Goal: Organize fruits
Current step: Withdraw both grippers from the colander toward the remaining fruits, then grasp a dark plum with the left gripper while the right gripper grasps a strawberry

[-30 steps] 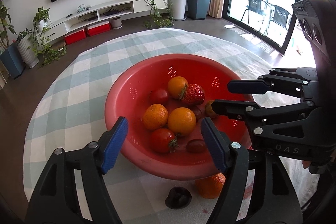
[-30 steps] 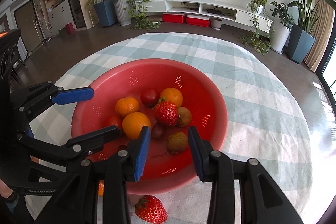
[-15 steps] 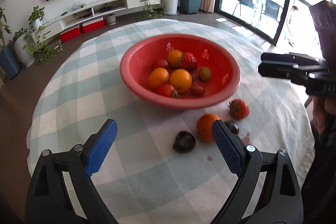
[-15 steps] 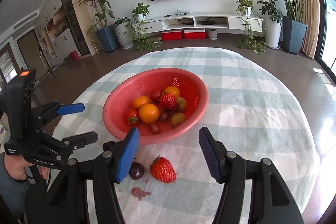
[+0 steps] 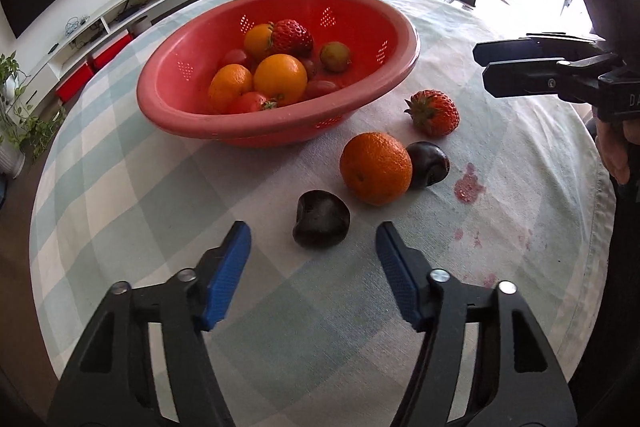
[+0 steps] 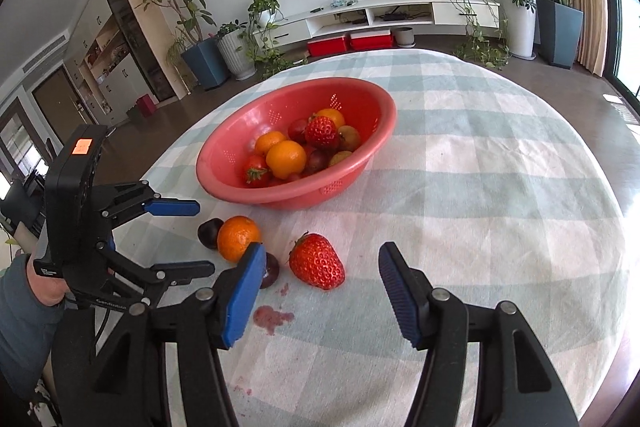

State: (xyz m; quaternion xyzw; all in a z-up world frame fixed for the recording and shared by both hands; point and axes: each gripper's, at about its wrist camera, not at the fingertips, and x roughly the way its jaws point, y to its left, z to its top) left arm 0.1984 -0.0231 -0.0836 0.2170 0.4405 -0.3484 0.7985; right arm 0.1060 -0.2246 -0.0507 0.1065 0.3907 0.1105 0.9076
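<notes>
A red colander bowl (image 5: 400,63) (image 6: 372,155) on the checked tablecloth holds several oranges, tomatoes, a strawberry and small fruits. Loose on the cloth lie a dark plum (image 5: 321,219) (image 6: 209,227), an orange (image 5: 375,168) (image 6: 239,238), a second dark plum (image 5: 428,163) (image 6: 272,270) and a strawberry (image 5: 434,112) (image 6: 317,261). My left gripper (image 5: 313,247) (image 6: 188,237) is open and empty, just short of the nearest plum. My right gripper (image 6: 322,267) (image 5: 490,65) is open and empty, its jaws either side of the loose strawberry, a little behind it.
A red juice stain (image 5: 469,183) (image 6: 273,318) marks the cloth beside the loose fruit. The round table's edge (image 6: 616,211) curves off to the right. Behind are a TV wall, low shelf and potted plants.
Both grippers pulled back from over the bowl and came down low near the loose fruit. The left gripper now sits close to the nearest plum; the right lines up with the strawberry.
</notes>
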